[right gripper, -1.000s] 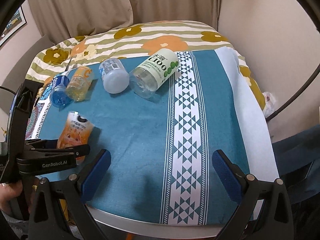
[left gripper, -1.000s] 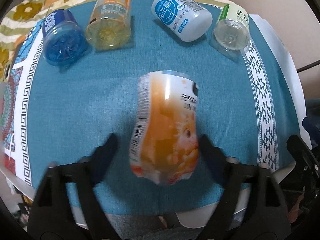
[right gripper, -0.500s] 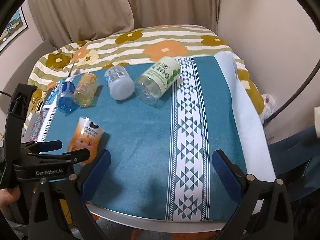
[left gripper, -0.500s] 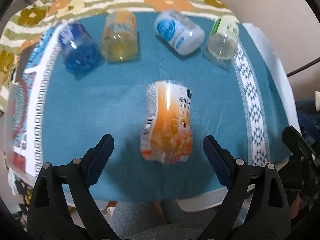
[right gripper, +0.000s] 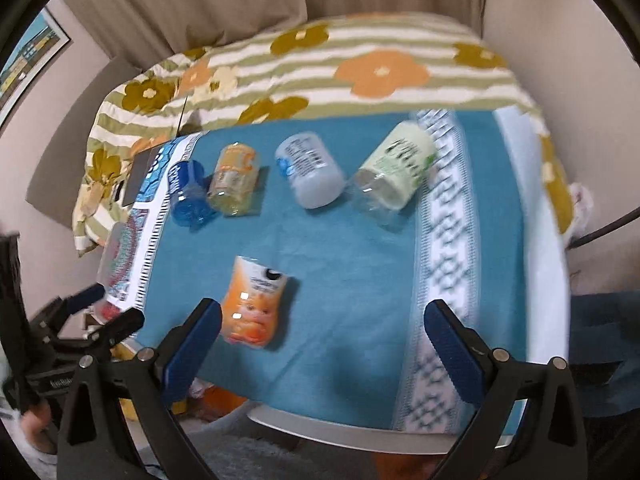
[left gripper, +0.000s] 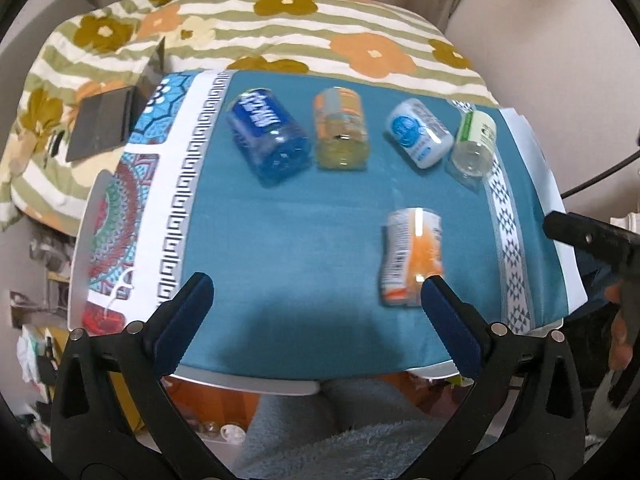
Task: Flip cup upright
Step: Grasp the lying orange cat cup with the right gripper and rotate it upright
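Observation:
An orange-and-white printed cup [left gripper: 412, 256] stands on the teal tablecloth near the table's front edge; it also shows in the right wrist view [right gripper: 254, 302]. My left gripper [left gripper: 316, 320] is open and empty, pulled back over the front edge, its right finger beside the cup. My right gripper [right gripper: 324, 344] is open and empty above the front edge, the cup by its left finger. The left gripper shows in the right wrist view [right gripper: 100, 312] at far left.
Four cups lie on their sides in a back row: blue [left gripper: 268, 136], yellow-orange [left gripper: 340, 132], white-blue [left gripper: 418, 134], green-labelled clear [left gripper: 474, 146]. A dark flat object [left gripper: 102, 122] lies on the floral bedding [left gripper: 280, 28] behind. The table's white rim [left gripper: 256, 380] is close below.
My left gripper has drawn back and to the left, away from the orange cup, which now stands free on the cloth. The right gripper has shifted left and its view is blurred.

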### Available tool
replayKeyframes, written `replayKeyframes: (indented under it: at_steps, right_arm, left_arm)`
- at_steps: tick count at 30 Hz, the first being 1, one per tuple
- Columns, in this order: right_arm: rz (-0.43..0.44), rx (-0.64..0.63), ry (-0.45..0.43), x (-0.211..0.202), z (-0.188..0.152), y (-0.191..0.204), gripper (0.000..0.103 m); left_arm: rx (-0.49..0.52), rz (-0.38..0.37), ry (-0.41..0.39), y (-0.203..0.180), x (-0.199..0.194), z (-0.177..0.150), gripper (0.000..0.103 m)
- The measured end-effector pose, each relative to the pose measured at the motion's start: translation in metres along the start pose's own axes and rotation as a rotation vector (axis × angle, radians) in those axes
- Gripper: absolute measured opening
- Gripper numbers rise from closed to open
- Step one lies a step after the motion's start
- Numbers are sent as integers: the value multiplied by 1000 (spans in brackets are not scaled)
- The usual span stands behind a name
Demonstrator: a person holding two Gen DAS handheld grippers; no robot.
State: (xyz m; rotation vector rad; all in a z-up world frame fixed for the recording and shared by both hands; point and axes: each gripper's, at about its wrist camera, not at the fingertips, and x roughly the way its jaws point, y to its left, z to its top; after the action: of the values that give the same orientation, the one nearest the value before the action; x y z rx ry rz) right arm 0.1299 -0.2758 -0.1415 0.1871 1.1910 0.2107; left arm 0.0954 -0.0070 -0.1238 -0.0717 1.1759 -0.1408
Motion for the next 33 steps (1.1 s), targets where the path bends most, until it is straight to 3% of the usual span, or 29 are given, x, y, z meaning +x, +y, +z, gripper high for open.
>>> replayKeyframes:
  at_steps: [8, 15, 18, 25, 29, 33]
  right_arm:
    - [120, 154, 221, 70, 25, 17, 101]
    - [171, 264, 353, 118, 33, 18, 84]
    - [190, 305, 388, 130, 32, 16, 73]
    - [186, 336, 435, 146, 32, 14, 65]
    - [194, 341, 444, 150, 32, 12, 53]
    - [196, 340, 441, 150, 32, 12, 51]
  left_arm:
    - [19, 11, 31, 54, 24, 7, 103]
    - [-7, -16, 98, 91, 58, 15, 103]
    - [-7, -27, 118, 97, 70, 18, 103]
    - [17, -51, 138, 100, 84, 26, 103]
    - [18, -57, 141, 100, 87, 29, 103]
    - [17, -59, 139, 100, 87, 30, 103]
